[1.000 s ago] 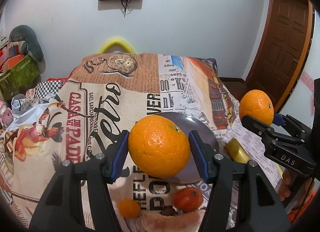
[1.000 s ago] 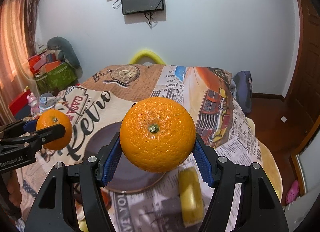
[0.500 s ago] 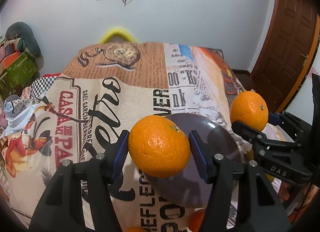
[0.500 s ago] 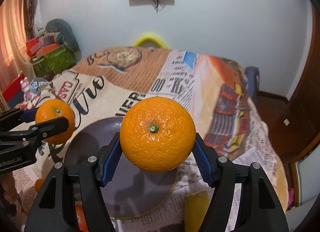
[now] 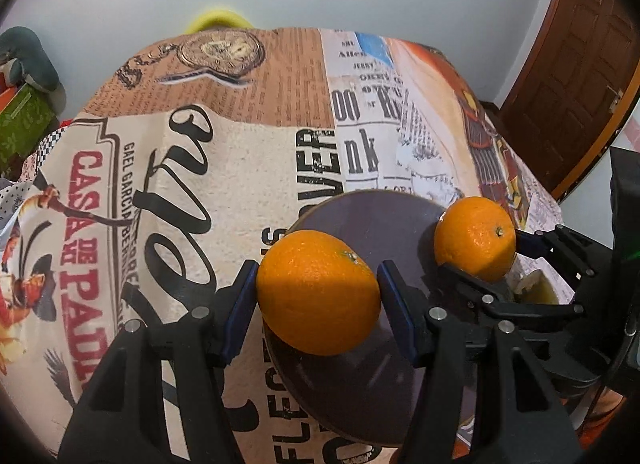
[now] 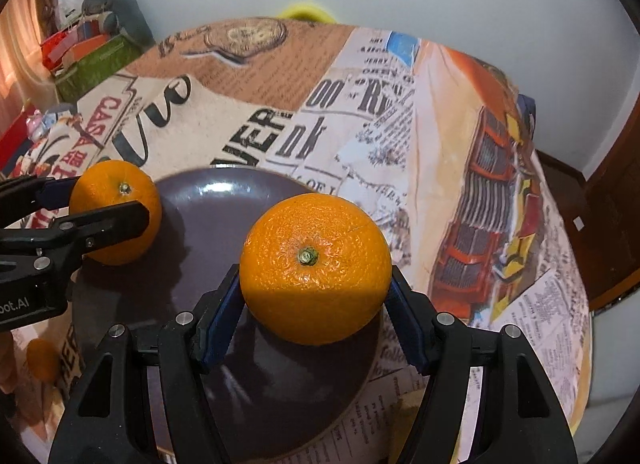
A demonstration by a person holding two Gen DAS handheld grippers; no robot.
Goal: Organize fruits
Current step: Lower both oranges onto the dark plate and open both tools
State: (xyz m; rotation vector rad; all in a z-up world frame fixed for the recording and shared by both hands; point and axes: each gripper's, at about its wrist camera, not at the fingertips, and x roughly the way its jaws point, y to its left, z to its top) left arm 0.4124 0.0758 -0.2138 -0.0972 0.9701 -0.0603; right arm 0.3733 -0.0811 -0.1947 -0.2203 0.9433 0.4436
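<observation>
Dark plate point(image 6: 224, 192) near tabletop's point(image 5: 248, 168) front right corner, bare inside. Left claw point(image 5: 318, 302) clamped on an orange point(image 5: 316, 296) over plate's left rim; right claw point(image 6: 316, 298) clamped on another orange point(image 6: 316, 268) over its right rim. Whether either touches the plate, cannot tell. Wide clear cloth toward far and left edges.

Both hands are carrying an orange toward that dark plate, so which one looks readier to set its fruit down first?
Probably the right: its orange hangs over the middle of the plate, while the left hand's orange sits at the plate's edge. It's a close call.
</observation>
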